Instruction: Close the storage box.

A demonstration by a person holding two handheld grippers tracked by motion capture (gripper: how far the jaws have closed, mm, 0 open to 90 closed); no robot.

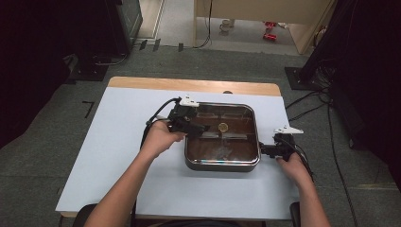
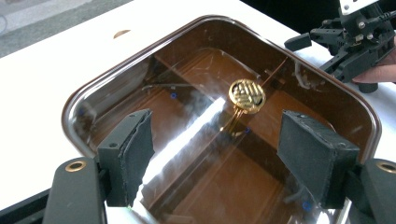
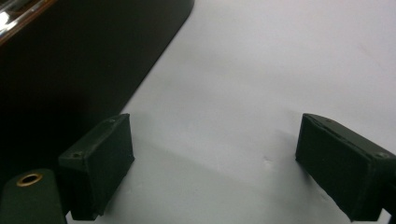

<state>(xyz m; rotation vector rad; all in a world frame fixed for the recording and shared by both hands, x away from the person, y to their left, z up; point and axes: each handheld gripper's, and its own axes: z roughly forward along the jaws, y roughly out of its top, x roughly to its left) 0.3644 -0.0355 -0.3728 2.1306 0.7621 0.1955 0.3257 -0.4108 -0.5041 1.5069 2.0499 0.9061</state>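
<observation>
A square dark pan [image 1: 222,166] with a glass lid [image 1: 239,144] and a gold knob [image 1: 223,126] sits mid-table. My left gripper [image 1: 193,126] hangs over the lid's left part, open and holding nothing. In the left gripper view the lid [image 2: 196,186] lies under the gripper [image 2: 217,140], and the gold knob [image 2: 247,95] is just ahead, between the jaw lines. My right gripper [image 1: 263,150] is low beside the pan's right wall, open. In its own view the right gripper [image 3: 212,154] spans bare white cover, with the pan's dark side [image 3: 70,70] at left.
A white cover [image 1: 118,156] lies over the wooden table [image 1: 189,84], whose far edge shows bare wood. Cables [image 1: 312,101] trail on the grey floor at right. Dark stands [image 1: 326,56] flank the table. The right gripper [image 2: 322,51] shows beyond the pan in the left gripper view.
</observation>
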